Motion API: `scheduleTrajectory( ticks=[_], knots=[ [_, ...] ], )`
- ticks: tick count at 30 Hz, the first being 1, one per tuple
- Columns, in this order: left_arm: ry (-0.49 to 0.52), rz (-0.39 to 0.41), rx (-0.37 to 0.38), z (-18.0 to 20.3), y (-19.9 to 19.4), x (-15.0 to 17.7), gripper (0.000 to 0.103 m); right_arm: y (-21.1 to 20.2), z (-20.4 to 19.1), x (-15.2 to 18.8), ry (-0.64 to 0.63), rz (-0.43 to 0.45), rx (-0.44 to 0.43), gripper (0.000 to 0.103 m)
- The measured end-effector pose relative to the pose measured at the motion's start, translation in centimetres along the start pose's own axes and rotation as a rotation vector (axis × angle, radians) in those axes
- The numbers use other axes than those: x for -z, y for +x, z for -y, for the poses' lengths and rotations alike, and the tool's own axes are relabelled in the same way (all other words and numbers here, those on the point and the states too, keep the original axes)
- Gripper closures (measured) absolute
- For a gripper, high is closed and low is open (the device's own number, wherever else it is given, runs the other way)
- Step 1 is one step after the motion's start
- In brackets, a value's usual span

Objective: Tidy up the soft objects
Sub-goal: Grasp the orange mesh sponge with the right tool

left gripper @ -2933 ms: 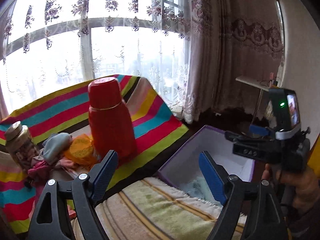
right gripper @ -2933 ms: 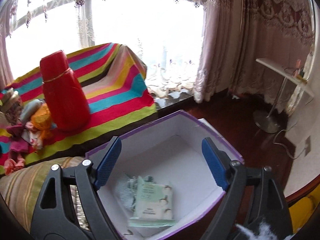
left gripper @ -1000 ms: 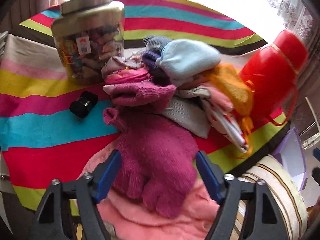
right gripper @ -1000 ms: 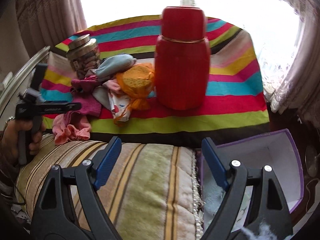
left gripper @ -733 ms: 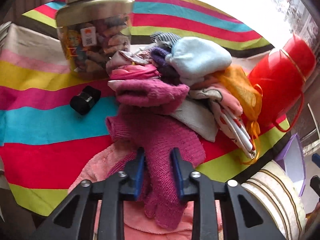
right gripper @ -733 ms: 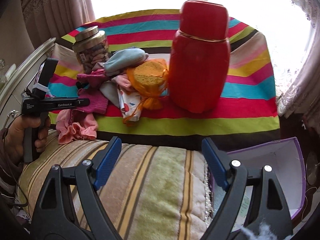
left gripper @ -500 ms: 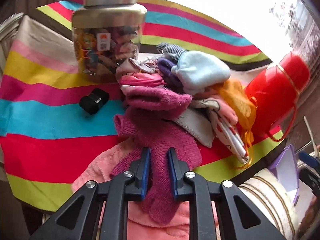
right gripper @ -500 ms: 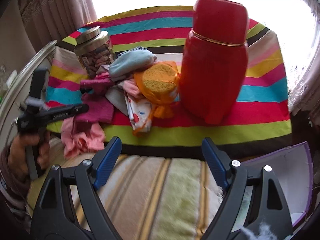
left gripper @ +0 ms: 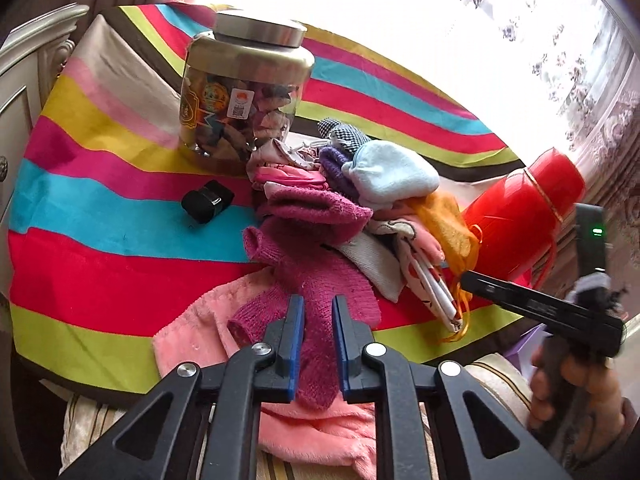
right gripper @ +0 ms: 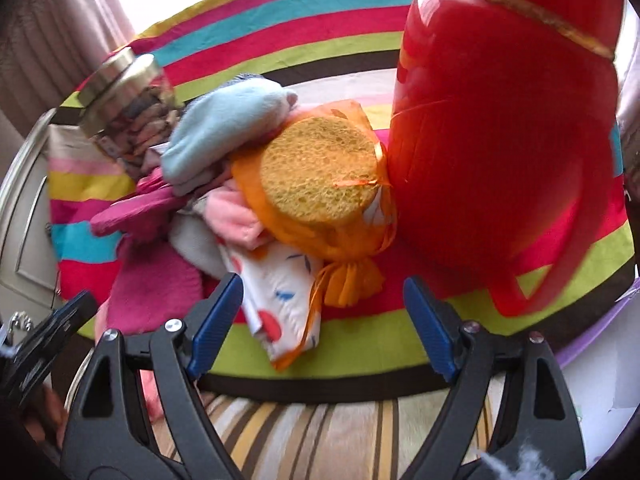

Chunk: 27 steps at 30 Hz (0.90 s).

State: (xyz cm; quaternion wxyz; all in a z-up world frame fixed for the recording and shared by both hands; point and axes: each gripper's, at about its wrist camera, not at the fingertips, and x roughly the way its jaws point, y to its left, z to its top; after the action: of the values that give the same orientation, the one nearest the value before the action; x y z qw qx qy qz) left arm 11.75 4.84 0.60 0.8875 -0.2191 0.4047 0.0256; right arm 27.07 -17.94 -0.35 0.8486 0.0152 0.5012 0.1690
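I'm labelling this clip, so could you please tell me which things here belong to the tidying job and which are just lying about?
Job:
- magenta glove, pinched in the left gripper
- blue hat
- orange pouch
- patterned cloth
- pink towel
- right gripper, open
- purple box

Lying about:
- jar
- red flask
- black cap

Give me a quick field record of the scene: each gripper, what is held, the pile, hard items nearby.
left gripper: jaws have just been closing, now pinched on the magenta glove
right gripper: open, holds nothing, aimed at the orange pouch and printed cloth
pile: blue mitten on top, pink towel under the glove
hard items: jar, red flask, black cap
surface: striped blanket
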Motion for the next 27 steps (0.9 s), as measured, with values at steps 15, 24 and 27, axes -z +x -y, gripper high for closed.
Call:
scheduleTrajectory(
  ticks=[15,24,27],
  knots=[
    [-0.039,0.025,0.042,-0.9,-0.4,0.2,0.096,2.4,0.7,-0.6,0.075,0.005,0.002,0.084],
    [-0.062,0.045,0.086,-1.2,-1.0,0.0,0.098,-3.3,0.6,2.3,0.031,0.149,-0.013,0.085],
    [-0.036,0.031,0.048,-0.5,-0.6,-0.1,0.081,-4.5,0.5,2.7,0.022,0.179,-0.012,0.085]
  ],
)
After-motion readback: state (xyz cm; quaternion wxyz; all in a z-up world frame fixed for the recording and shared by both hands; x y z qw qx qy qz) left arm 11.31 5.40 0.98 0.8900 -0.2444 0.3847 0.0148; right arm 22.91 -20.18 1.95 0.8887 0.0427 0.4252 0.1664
